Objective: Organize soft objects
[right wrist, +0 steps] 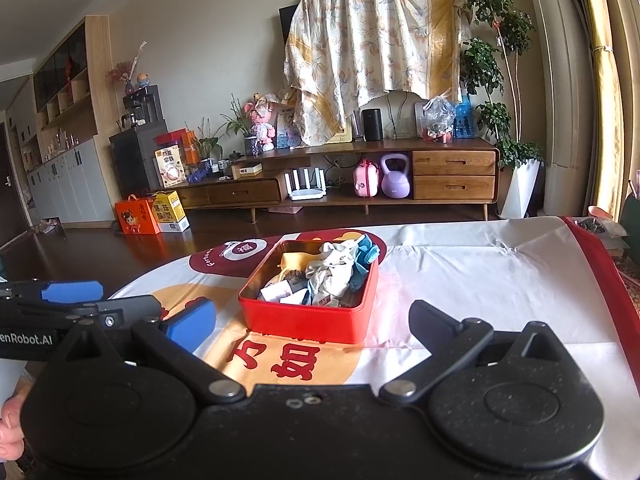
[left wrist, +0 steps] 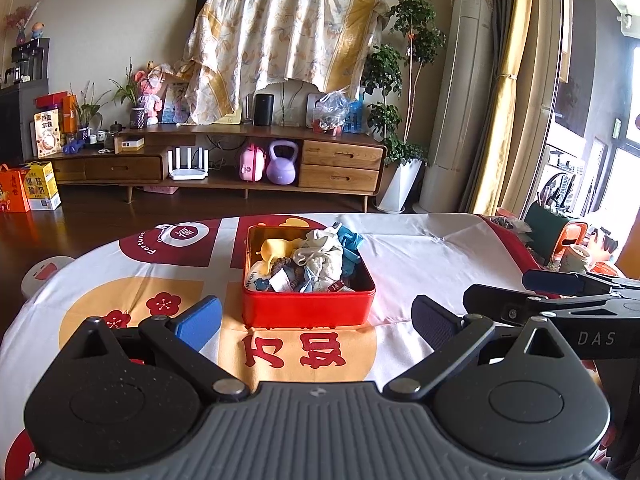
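Note:
A red tin box (left wrist: 308, 308) sits on the cloth-covered table (left wrist: 420, 256). It holds a heap of soft things: a white cloth (left wrist: 320, 258), a blue cloth (left wrist: 350, 240), a yellow piece (left wrist: 276, 249) and small packets. My left gripper (left wrist: 316, 322) is open and empty, just short of the box's near wall. My right gripper (right wrist: 312, 322) is open and empty, also just before the box (right wrist: 308, 320), whose white cloth (right wrist: 334, 270) and blue cloth (right wrist: 366, 254) show. Each gripper appears at the edge of the other's view.
The tablecloth has red and orange prints. Clutter (left wrist: 576, 248) stands at the table's far right edge. Beyond the table are a dark floor, a wooden TV cabinet (left wrist: 240, 160), a covered television, potted plants (left wrist: 400, 80) and boxes (left wrist: 28, 190) on the floor.

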Motion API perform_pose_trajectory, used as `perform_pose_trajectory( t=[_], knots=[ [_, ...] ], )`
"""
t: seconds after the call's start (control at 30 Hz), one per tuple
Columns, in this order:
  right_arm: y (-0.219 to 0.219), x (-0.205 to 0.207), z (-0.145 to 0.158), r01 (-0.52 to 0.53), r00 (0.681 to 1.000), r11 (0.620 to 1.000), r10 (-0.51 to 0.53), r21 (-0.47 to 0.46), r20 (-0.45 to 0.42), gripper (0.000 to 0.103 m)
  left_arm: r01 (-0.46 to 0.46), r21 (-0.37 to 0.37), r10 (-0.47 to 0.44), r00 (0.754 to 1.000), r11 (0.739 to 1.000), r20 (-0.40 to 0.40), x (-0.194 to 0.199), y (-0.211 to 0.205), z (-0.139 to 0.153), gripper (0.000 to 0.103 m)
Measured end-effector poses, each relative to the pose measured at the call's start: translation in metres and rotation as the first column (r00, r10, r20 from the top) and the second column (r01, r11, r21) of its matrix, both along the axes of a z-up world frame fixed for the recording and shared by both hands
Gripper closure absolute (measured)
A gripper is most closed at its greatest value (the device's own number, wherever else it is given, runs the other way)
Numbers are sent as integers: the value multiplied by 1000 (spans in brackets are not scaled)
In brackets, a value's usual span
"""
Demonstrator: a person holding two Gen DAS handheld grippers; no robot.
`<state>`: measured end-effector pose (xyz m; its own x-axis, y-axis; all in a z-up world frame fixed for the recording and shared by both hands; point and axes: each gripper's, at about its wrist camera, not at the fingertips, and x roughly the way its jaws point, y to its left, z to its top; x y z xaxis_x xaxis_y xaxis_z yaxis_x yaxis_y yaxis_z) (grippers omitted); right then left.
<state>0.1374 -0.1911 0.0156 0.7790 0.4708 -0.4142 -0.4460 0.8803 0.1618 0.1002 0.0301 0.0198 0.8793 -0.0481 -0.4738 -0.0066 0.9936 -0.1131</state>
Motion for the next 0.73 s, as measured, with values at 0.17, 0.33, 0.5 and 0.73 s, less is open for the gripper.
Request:
perform_pose_trajectory(
  t=[0.17, 0.33, 0.5, 0.73],
  knots=[
    [0, 0, 0, 0, 1000, 1000, 0, 1, 0, 0, -6, 5, 6, 1000, 1000, 4, -1, 0, 1, 1],
    [-5, -1, -1, -6, 1000, 1000, 6, 9, -12, 0, -9, 6, 9, 1000, 1000, 12, -2, 0, 4, 1],
    [-10, -2, -4, -12, 1000, 1000, 12, 3, -14, 0, -21, 15, 21, 1000, 1000, 14, -2, -2, 5, 1],
    [-12, -3, -4, -11, 1000, 1000, 11, 2, -15, 0, -24, 15, 23, 1000, 1000, 14, -2, -1, 4, 1]
  ],
)
